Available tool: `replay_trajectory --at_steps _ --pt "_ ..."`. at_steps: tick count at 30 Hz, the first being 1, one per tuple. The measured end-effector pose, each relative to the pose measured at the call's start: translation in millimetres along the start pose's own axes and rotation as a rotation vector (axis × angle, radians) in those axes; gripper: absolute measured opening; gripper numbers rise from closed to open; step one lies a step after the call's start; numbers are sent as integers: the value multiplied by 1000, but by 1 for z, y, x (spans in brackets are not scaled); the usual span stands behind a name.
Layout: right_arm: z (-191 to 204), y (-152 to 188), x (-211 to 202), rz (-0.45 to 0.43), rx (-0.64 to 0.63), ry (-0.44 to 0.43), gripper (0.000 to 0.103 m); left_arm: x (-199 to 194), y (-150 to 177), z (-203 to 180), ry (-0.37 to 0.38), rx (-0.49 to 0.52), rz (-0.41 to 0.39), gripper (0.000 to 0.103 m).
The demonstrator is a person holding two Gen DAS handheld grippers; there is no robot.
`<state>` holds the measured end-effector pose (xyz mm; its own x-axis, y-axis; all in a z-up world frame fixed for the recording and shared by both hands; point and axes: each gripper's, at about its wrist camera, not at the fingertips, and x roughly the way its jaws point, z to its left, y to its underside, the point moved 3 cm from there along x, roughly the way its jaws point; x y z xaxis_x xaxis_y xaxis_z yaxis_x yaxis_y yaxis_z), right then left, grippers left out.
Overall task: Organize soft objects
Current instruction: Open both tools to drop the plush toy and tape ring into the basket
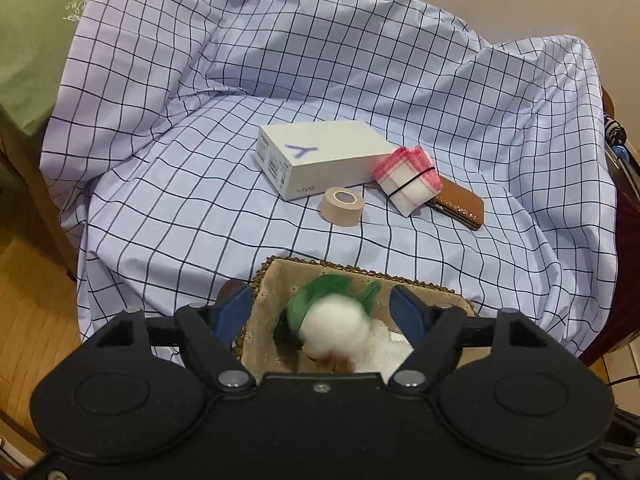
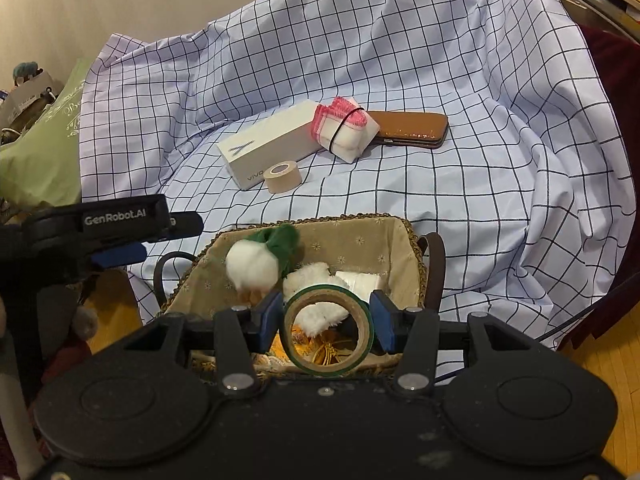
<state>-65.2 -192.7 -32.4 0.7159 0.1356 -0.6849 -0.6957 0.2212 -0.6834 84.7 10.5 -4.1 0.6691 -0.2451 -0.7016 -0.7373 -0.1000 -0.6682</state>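
A lined wicker basket [image 1: 280, 276] [image 2: 360, 236] stands at the near edge of the checked cloth. A blurred white plush with a green cap [image 1: 334, 320] [image 2: 256, 264] is in the air over the basket, between the wide-open fingers of my left gripper [image 1: 324, 308], not gripped. White fluffy items [image 2: 316, 276] lie in the basket. My right gripper [image 2: 326, 322] is shut on a green-edged tape roll [image 2: 328, 332] just above the basket's near rim. The left gripper shows in the right wrist view [image 2: 116, 256].
On the cloth beyond the basket lie a white phone box [image 1: 320, 156] [image 2: 272, 144], a beige tape roll [image 1: 342, 206] [image 2: 282, 176], a banded pink-and-white cloth bundle [image 1: 408, 180] [image 2: 346, 128] and a brown leather case [image 1: 460, 208] [image 2: 412, 128]. A green pillow [image 1: 32, 48] lies left.
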Motion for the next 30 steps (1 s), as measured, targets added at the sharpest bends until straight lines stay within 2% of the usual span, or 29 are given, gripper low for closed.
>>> replay_trajectory --at_steps 15,22,30 --pt "0 -1 3 -4 -2 27 47 -28 23 -4 -103 55 -41 77" --pt "-1 -3 5 -9 -4 53 48 -24 35 -11 -126 105 -2 77" --pt "-2 -2 10 3 1 58 48 -21 39 -9 -129 107 22 77"
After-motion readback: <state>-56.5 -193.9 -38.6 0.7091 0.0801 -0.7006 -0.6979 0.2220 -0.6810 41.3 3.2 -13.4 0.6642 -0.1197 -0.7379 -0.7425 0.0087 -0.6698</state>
